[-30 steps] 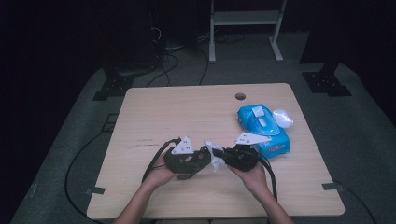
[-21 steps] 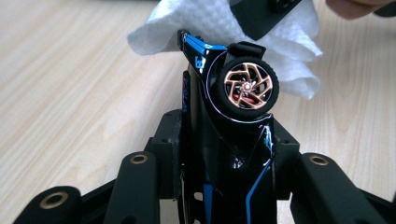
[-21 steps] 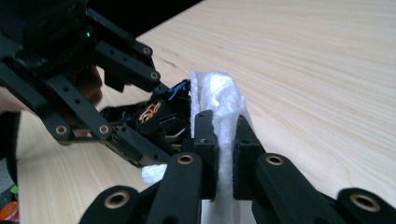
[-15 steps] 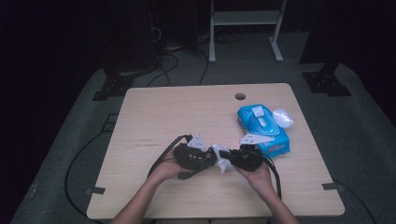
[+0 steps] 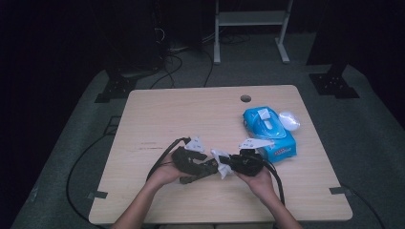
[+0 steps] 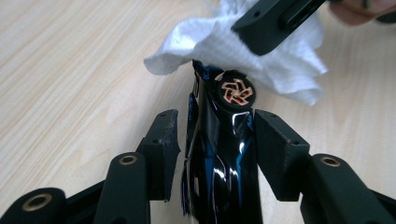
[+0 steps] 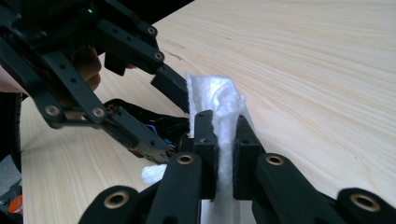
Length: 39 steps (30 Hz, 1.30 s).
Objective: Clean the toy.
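Observation:
Near the table's front edge the two grippers meet tip to tip. My left gripper (image 5: 206, 168) (image 6: 215, 126) has a glossy black and blue toy car (image 6: 219, 154) with a copper-spoked wheel between its jaws. Those jaws have just been opening, and the left pad stands a little off the car. My right gripper (image 5: 228, 166) (image 7: 222, 126) is shut on a folded white tissue (image 7: 219, 98) (image 6: 280, 65) (image 5: 220, 160), which lies against the car's front end. In the right gripper view the left gripper (image 7: 166, 121) straddles the car (image 7: 140, 116), low over the table.
A blue pack of wipes (image 5: 267, 131) lies at the right of the wooden table (image 5: 191, 109), with a white crumpled piece (image 5: 289, 120) beside it. A round hole (image 5: 245, 98) sits near the far edge. Cables trail off the table's left side and front.
Both hands have stayed almost where they were. The grippers have shifted only slightly, with the tissue still between their tips.

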Each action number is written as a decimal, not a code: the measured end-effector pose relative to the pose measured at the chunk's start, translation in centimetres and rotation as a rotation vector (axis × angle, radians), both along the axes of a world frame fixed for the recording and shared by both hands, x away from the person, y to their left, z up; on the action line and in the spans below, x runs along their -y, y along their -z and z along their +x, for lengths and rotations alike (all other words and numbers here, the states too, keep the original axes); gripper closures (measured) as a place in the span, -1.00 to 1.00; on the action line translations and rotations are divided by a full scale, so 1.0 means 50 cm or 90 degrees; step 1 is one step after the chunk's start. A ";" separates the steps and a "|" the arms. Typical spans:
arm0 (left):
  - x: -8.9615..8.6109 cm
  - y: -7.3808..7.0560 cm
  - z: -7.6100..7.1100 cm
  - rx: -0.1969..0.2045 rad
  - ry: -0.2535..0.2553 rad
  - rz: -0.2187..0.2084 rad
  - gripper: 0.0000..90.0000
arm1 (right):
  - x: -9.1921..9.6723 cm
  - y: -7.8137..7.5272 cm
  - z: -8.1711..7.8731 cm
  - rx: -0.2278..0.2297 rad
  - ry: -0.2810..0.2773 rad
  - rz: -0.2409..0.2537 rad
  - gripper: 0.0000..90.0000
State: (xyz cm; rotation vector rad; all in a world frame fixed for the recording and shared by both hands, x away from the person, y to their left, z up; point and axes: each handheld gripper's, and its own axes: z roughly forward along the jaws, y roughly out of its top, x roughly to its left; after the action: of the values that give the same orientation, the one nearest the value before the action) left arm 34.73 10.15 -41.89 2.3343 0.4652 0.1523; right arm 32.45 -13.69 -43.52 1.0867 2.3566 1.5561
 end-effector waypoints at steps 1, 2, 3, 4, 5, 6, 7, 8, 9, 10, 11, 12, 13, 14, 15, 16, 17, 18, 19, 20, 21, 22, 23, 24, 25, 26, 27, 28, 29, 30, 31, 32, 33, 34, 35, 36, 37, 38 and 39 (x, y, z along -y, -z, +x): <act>-0.010 -0.003 -0.001 -0.001 0.000 -0.014 0.13 | -0.002 -0.001 0.001 0.002 -0.002 -0.002 0.85; -0.015 -0.005 -0.001 -0.005 -0.003 -0.023 0.12 | -0.005 -0.002 0.001 0.003 -0.005 -0.001 0.85; -0.025 -0.007 -0.001 -0.004 -0.006 -0.026 0.11 | -0.007 -0.002 0.002 0.002 -0.006 -0.002 0.85; -0.029 -0.008 -0.002 -0.005 -0.008 -0.032 0.10 | -0.011 -0.002 0.003 0.002 -0.009 -0.003 0.85; -0.039 -0.009 -0.002 -0.011 -0.013 -0.048 0.10 | -0.013 -0.001 0.003 0.002 -0.010 -0.003 0.84; -0.044 -0.010 -0.002 -0.015 -0.016 -0.056 0.10 | -0.017 0.000 0.003 0.002 -0.012 -0.003 0.84; -0.050 -0.010 -0.001 -0.016 -0.019 -0.061 0.09 | -0.019 0.000 0.003 0.004 -0.014 -0.005 0.84; -0.054 -0.009 -0.001 -0.016 -0.023 -0.064 0.08 | -0.021 -0.001 0.002 0.002 -0.014 -0.006 0.84; -0.058 -0.008 -0.001 -0.020 -0.027 -0.066 0.07 | -0.023 -0.001 0.003 0.003 -0.016 -0.006 0.84; -0.062 -0.005 0.000 -0.022 -0.030 -0.069 0.06 | -0.025 -0.002 0.003 0.005 -0.017 -0.009 0.84; -0.062 -0.005 0.000 -0.022 -0.030 -0.069 0.06 | -0.025 -0.002 0.003 0.005 -0.017 -0.009 0.84; -0.068 -0.002 0.001 -0.028 -0.034 -0.077 0.05 | -0.030 -0.003 0.004 0.009 -0.020 -0.012 0.84; -0.072 0.000 0.003 -0.032 -0.039 -0.082 0.04 | -0.031 -0.004 0.004 0.010 -0.021 -0.016 0.84; -0.074 0.003 0.004 -0.033 -0.044 -0.083 0.04 | -0.033 -0.004 0.004 0.009 -0.022 -0.018 0.84; -0.076 0.006 0.005 -0.035 -0.045 -0.080 0.04 | -0.034 -0.003 0.004 0.009 -0.024 -0.022 0.84; -0.078 0.009 0.007 -0.046 -0.047 -0.087 0.03 | -0.035 -0.002 0.005 0.012 -0.025 -0.026 0.84; -0.080 0.011 0.009 -0.055 -0.048 -0.093 0.02 | -0.036 -0.002 0.005 0.011 -0.026 -0.031 0.84; -0.081 0.012 0.009 -0.057 -0.050 -0.098 0.01 | -0.036 -0.001 0.004 0.010 -0.026 -0.032 0.85; -0.083 0.014 0.009 -0.057 -0.049 -0.100 0.01 | -0.036 -0.001 0.005 0.011 -0.026 -0.033 0.84; -0.083 0.015 0.008 -0.058 -0.051 -0.103 0.01 | -0.037 -0.001 0.004 0.011 -0.026 -0.033 0.84; -0.084 0.016 0.007 -0.060 -0.053 -0.108 0.01 | -0.037 -0.001 0.004 0.012 -0.027 -0.034 0.85; -0.085 0.017 0.006 -0.061 -0.054 -0.110 -0.01 | -0.037 0.000 0.002 0.014 -0.027 -0.036 0.84; -0.086 0.017 0.005 -0.063 -0.056 -0.110 -0.02 | -0.037 0.000 0.002 0.015 -0.027 -0.037 0.84; -0.087 0.018 0.003 -0.064 -0.057 -0.111 -0.05 | -0.037 0.000 0.000 0.016 -0.029 -0.039 0.84; -0.087 0.019 0.001 -0.066 -0.056 -0.113 -0.07 | -0.036 0.000 -0.002 0.017 -0.029 -0.040 0.84; -0.087 0.020 0.000 -0.068 -0.055 -0.113 -0.10 | -0.035 -0.001 -0.005 0.019 -0.031 -0.042 0.84; -0.086 0.022 -0.003 -0.070 -0.054 -0.116 -0.12 | -0.035 -0.001 -0.007 0.020 -0.033 -0.043 0.85; -0.085 0.022 -0.004 -0.074 -0.052 -0.116 -0.14 | -0.033 -0.001 -0.011 0.020 -0.035 -0.044 0.85; -0.083 0.023 -0.007 -0.075 -0.049 -0.115 -0.16 | -0.032 -0.001 -0.014 0.021 -0.036 -0.044 0.85; -0.080 0.024 -0.010 -0.073 -0.043 -0.113 -0.18 | -0.030 -0.001 -0.018 0.024 -0.038 -0.047 0.85; -0.078 0.026 -0.013 -0.074 -0.040 -0.111 -0.20 | -0.028 -0.001 -0.023 0.025 -0.041 -0.051 0.85; -0.075 0.027 -0.016 -0.075 -0.039 -0.111 -0.23 | -0.027 -0.002 -0.028 0.026 -0.044 -0.054 0.85; -0.072 0.029 -0.019 -0.074 -0.038 -0.106 -0.27 | -0.025 -0.002 -0.030 0.026 -0.045 -0.056 0.84; -0.069 0.030 -0.022 -0.072 -0.040 -0.104 -0.31 | -0.024 -0.001 -0.034 0.028 -0.048 -0.059 0.84; -0.069 0.030 -0.022 -0.072 -0.040 -0.104 -0.33 | -0.022 -0.001 -0.038 0.027 -0.050 -0.062 0.84; -0.063 0.034 -0.028 -0.069 -0.034 -0.100 -0.35 | -0.021 0.000 -0.041 0.028 -0.052 -0.064 0.84; -0.060 0.036 -0.030 -0.068 -0.033 -0.100 -0.36 | -0.019 0.000 -0.044 0.030 -0.055 -0.068 0.84; -0.059 0.038 -0.031 -0.069 -0.031 -0.098 -0.38 | -0.018 0.001 -0.048 0.032 -0.056 -0.072 0.84; -0.056 0.040 -0.033 -0.073 -0.029 -0.095 -0.39 | -0.017 0.002 -0.050 0.033 -0.058 -0.075 0.84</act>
State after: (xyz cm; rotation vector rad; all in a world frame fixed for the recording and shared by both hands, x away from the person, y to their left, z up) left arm 33.10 12.94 -43.89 2.1945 0.5666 0.0055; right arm 29.94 -12.84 -43.61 0.9157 2.4588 1.4336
